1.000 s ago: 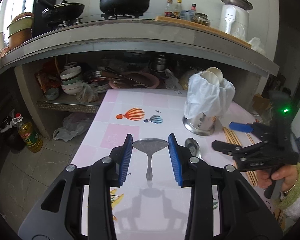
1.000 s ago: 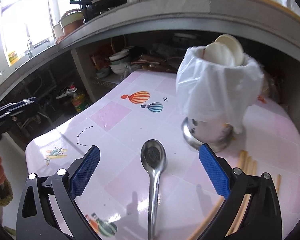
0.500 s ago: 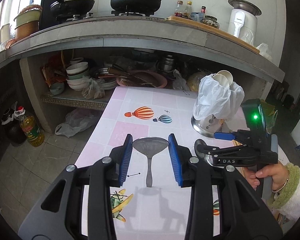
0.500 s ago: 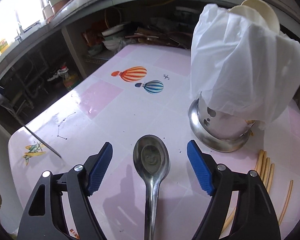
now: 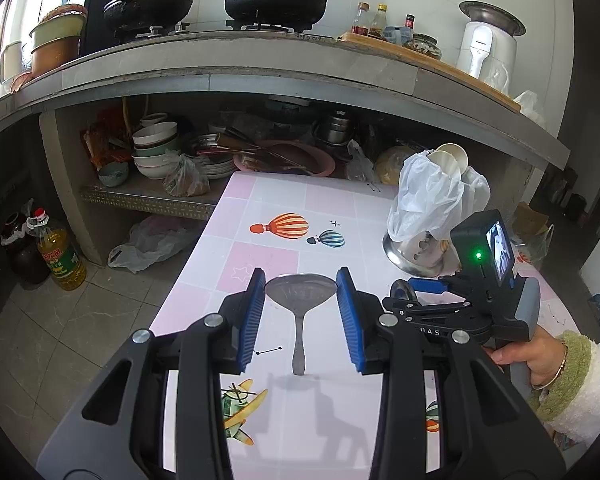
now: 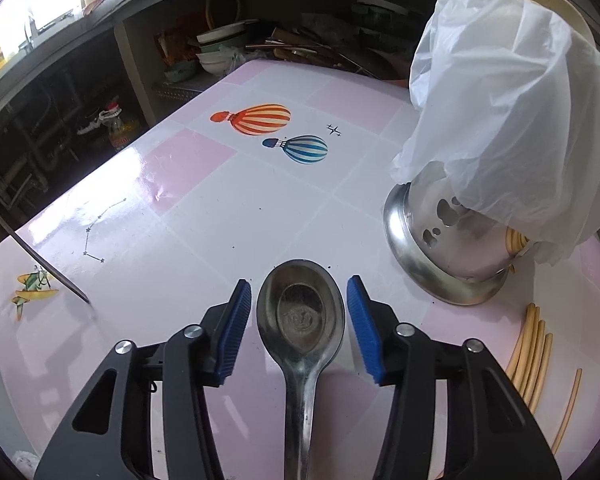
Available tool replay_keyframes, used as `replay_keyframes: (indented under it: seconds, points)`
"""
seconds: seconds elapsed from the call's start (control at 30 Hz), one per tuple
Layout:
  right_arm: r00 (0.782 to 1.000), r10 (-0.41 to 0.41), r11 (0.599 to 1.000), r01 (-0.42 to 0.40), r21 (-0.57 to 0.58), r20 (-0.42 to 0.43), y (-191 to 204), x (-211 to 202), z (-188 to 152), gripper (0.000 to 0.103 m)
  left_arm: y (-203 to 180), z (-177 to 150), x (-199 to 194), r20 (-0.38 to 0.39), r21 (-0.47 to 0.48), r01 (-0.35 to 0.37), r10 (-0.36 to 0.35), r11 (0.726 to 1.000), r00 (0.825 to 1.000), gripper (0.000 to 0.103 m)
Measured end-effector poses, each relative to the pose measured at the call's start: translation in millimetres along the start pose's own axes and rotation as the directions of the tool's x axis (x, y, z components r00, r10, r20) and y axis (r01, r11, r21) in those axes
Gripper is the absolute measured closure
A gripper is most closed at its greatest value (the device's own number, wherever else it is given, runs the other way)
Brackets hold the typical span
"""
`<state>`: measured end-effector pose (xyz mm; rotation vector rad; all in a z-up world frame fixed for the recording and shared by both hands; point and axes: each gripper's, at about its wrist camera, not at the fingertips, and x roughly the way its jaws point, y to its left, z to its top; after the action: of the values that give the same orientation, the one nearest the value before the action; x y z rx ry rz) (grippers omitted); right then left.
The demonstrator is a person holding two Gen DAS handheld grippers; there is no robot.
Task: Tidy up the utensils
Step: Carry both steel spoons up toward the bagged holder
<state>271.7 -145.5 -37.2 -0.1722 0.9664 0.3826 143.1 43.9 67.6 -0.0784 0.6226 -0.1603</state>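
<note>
While the spoon lies flat on the worktop, bowl up and handle running back under the camera, our right gripper has its fingers spread either side of the bowl, not touching it. Looks like the pre-grasp step for the spoon. Our left gripper is likewise open, fingers flanking the flat spatula; whether the spatula is off the worktop or resting on it we can't tell. Just right of the spoon stands the steel utensil holder, topped with a white plastic bag. Chopsticks lie loose by its base. Next move, as we judge it: close on the spoon, likely further back on the neck since the bowl is wide, lift, then clear the bag to drop it into the holder. Bag is the snag risk.
</note>
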Motion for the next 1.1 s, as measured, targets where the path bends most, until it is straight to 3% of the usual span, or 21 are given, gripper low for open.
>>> replay_keyframes:
  seconds: [0.63, 1.1]
  points:
    - [0.999, 0.010, 0.999, -0.012, 0.034, 0.045, -7, -13, 1, 0.060, 0, 0, 1, 0.000, 0.001, -0.001, 0.001, 1.000, 1.000, 0.068]
    - [0.969, 0.004, 0.996, -0.025, 0.081, 0.248, -26, -114, -11, 0.060, -3, -3, 2, -0.002, 0.009, 0.003, -0.003, 1.000, 1.000, 0.068]
